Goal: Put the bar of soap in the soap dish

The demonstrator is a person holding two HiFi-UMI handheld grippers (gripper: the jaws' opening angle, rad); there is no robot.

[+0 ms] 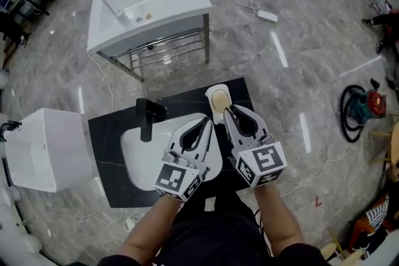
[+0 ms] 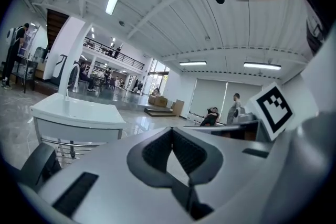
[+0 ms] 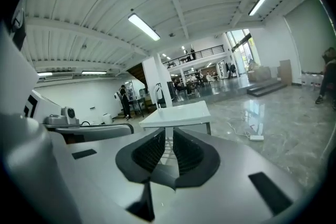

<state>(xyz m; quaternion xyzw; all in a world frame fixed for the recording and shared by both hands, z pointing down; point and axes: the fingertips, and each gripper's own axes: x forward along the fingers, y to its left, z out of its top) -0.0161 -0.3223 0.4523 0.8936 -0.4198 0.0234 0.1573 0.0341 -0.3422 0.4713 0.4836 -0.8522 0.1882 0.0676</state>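
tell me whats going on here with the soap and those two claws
A person holds two claws above a black mat with a white basin on it. The soap already lies in the dish at the mat's far edge. The right claw hangs near the dish, its jaws a narrow gap apart with nothing between them. The left claw is shut and empty over the basin. The job looks done.

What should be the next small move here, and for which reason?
Probably draw the right gripper back from the counter: the bar of soap already lies in the soap dish, and this gripper's jaws stand slightly apart with nothing between them, so nothing seems left to place.
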